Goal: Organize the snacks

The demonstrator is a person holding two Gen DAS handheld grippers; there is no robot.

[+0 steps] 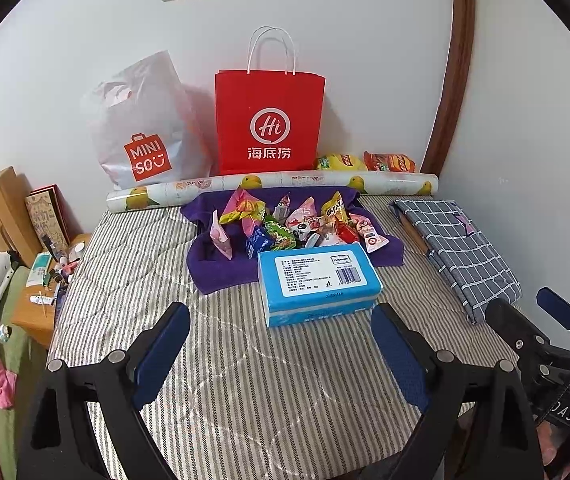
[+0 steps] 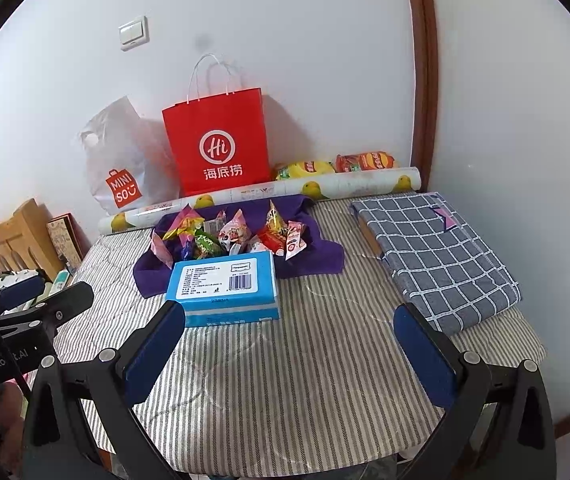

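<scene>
Several small snack packets (image 1: 297, 222) (image 2: 237, 234) lie heaped on a purple cloth (image 1: 221, 268) (image 2: 317, 256) at the middle of a striped table. A blue tissue box (image 1: 317, 284) (image 2: 225, 288) lies just in front of them. A red paper bag (image 1: 269, 120) (image 2: 217, 140) stands against the wall behind. My left gripper (image 1: 281, 316) is open and empty, hovering in front of the box. My right gripper (image 2: 289, 316) is open and empty, in front of the box and to its right. The right gripper also shows in the left wrist view (image 1: 525, 312).
A white Miniso bag (image 1: 141, 136) (image 2: 121, 160) leans left of the red bag. A lemon-print roll (image 1: 273, 190) (image 2: 261, 196) lies along the back, with chip bags (image 1: 365, 162) (image 2: 337, 166) behind. A folded checked cloth (image 1: 457, 248) (image 2: 433, 256) lies right. A cluttered nightstand (image 1: 49, 280) stands left.
</scene>
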